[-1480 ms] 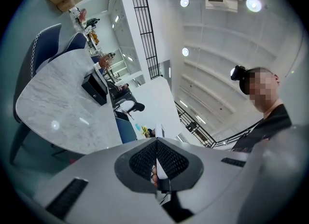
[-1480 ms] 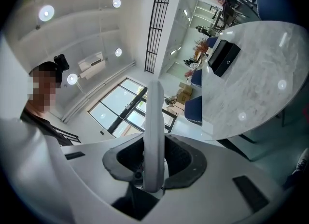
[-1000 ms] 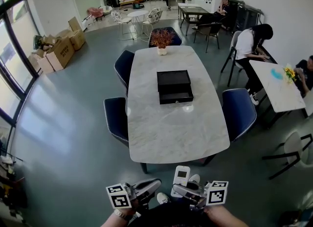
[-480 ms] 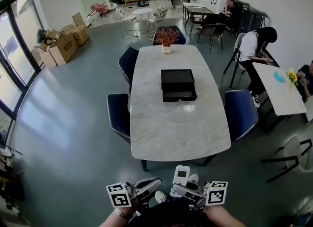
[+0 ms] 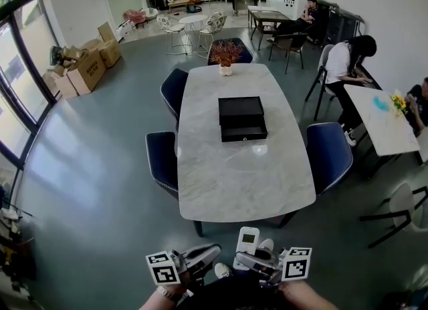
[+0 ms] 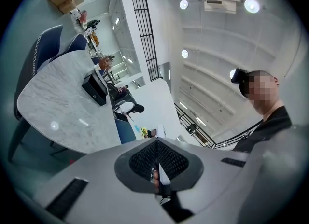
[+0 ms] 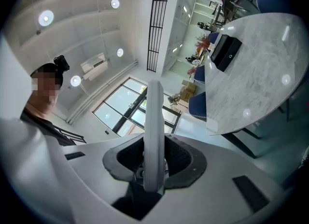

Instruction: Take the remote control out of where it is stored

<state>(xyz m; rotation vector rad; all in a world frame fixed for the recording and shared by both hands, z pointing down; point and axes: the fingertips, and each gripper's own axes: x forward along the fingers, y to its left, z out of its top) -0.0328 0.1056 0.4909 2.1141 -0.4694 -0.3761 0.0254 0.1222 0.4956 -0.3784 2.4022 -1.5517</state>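
Right claw (image 5: pixel 246 260) clenched on one end of the remote (image 5: pixel 248 240), above the floor (image 5: pixel 100 188), well apart from the box (image 5: pixel 241 119) on the worktop (image 5: pixel 241 175). Left claw (image 5: pixel 212 251) clenched, empty. Risk: the end-held remote may pivot, slip and drop.

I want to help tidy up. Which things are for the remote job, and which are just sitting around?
For the job:
remote control, held in the right gripper
black box on the marble table

Just lying about:
potted plant
blue chairs
cardboard boxes
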